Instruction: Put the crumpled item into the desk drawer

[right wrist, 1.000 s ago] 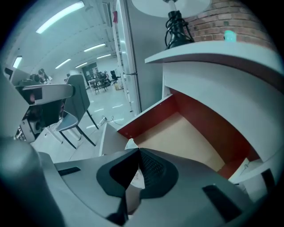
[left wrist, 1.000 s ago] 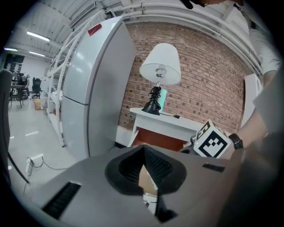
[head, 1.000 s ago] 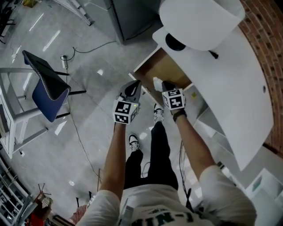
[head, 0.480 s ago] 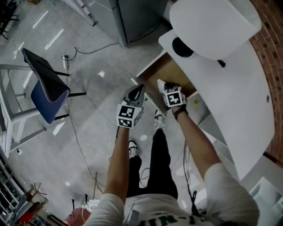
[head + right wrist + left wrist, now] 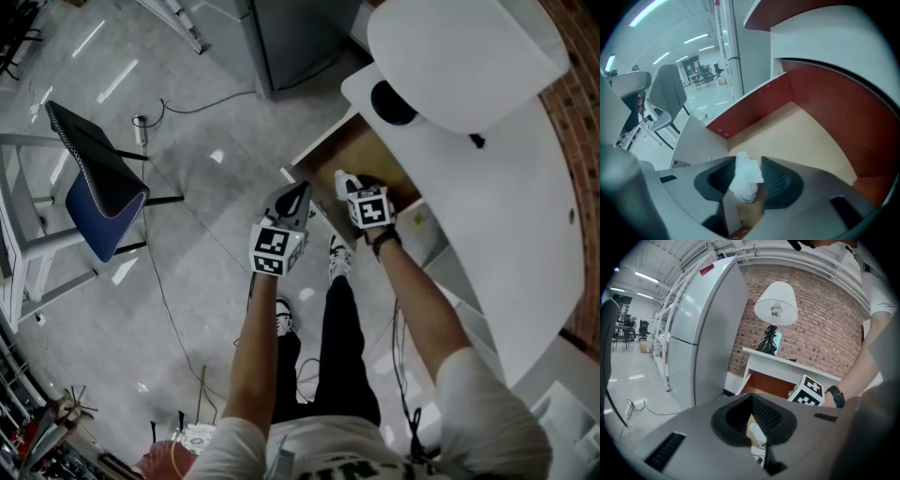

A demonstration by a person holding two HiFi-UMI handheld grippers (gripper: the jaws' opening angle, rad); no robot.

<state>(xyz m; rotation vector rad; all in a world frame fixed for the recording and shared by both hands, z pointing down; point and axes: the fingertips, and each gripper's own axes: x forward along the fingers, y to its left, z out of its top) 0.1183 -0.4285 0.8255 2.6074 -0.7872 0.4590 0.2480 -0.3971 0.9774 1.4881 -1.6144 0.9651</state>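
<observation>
The crumpled item [image 5: 746,180] is white. The drawer [image 5: 806,136] has a pale tan floor and red-brown walls. The desk [image 5: 487,187] above it is white. The brick wall [image 5: 820,324] behind the drawer is reddish.

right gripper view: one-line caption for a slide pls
Right gripper poised over the open desk drawer, jaws just opening, a crumpled white wad between them.
</observation>
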